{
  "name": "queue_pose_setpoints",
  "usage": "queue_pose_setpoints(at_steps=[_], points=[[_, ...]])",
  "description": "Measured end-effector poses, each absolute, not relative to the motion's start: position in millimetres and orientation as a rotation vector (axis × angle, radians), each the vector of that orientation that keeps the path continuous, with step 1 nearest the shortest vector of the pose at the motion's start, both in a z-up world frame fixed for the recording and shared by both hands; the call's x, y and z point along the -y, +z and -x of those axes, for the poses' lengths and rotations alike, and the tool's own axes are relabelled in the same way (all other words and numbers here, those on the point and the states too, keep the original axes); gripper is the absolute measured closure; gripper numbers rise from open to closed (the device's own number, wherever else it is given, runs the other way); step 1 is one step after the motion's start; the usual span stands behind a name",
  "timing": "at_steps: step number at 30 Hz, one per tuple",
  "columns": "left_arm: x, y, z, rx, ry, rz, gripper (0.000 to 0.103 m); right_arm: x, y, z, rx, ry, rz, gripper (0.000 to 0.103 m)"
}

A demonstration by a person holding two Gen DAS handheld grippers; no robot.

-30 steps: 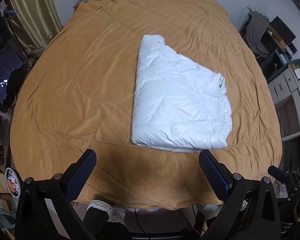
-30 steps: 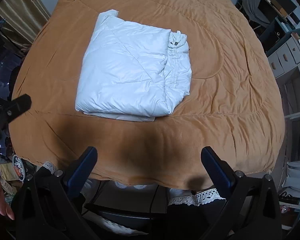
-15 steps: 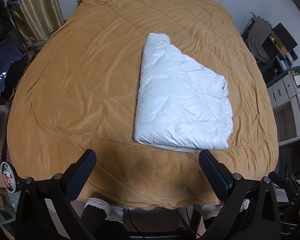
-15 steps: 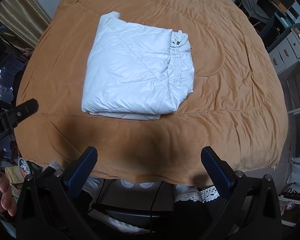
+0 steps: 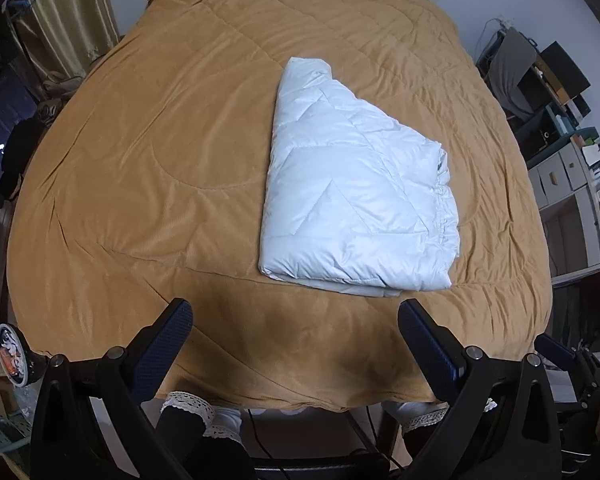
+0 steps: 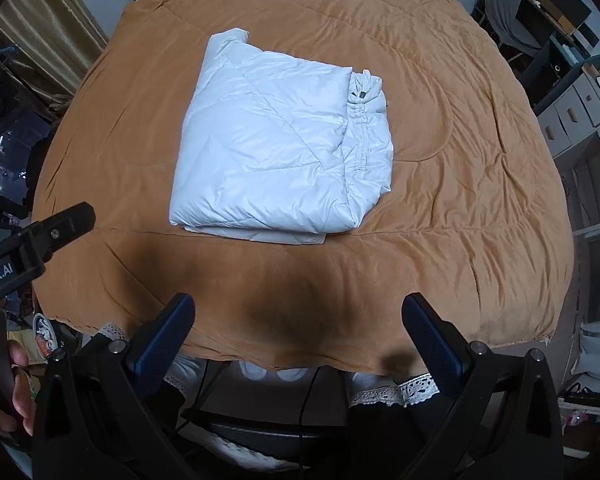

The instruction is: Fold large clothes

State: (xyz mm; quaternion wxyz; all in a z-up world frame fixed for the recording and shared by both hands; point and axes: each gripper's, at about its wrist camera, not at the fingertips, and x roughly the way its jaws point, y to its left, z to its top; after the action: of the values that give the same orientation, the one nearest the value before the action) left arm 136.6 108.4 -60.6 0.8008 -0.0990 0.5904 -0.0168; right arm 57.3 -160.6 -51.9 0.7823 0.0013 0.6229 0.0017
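Observation:
A white quilted down jacket (image 5: 352, 200) lies folded into a compact rectangle on the mustard-coloured bedspread (image 5: 148, 168); it also shows in the right wrist view (image 6: 276, 148), with its gathered cuff edge on the right side. My left gripper (image 5: 294, 312) is open and empty, held above the bed's near edge, short of the jacket. My right gripper (image 6: 298, 306) is open and empty, also above the near edge. The left gripper's body (image 6: 32, 240) shows at the left of the right wrist view.
Gold curtains (image 5: 64, 28) hang at the far left. Shelves and drawers (image 5: 568, 168) stand along the right of the bed. A lace bed skirt (image 6: 396, 390) hangs below the near edge. Clutter lies on the floor at the left.
Both grippers have drawn back and risen slightly from the bed, so the jacket looks a little farther away. The jacket has not moved. Both grippers stay open.

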Motion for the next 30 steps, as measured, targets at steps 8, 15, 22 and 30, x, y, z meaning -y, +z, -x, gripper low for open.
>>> queue_pose_setpoints(at_steps=[8, 15, 22, 30], points=[[-103.6, -57.7, -133.8, -1.252, -0.013, 0.163, 0.0, 161.7, -53.6, -57.7, -1.354, -0.003, -0.002, 0.0], [-107.4, -58.5, -132.3, -1.256, 0.007, 0.162, 0.0, 162.3, -55.0, -57.1, -1.359, -0.004, -0.001, 0.0], [-105.2, -59.3, -131.0, -1.264, 0.004, 0.158, 0.0, 162.5, -56.9, -56.4, -1.363, -0.01, -0.003, 0.0], [-101.9, -60.1, -128.3, -1.267, -0.01, 0.157, 0.0, 162.5, -58.3, -56.0, -1.368, -0.016, 0.002, 0.0]])
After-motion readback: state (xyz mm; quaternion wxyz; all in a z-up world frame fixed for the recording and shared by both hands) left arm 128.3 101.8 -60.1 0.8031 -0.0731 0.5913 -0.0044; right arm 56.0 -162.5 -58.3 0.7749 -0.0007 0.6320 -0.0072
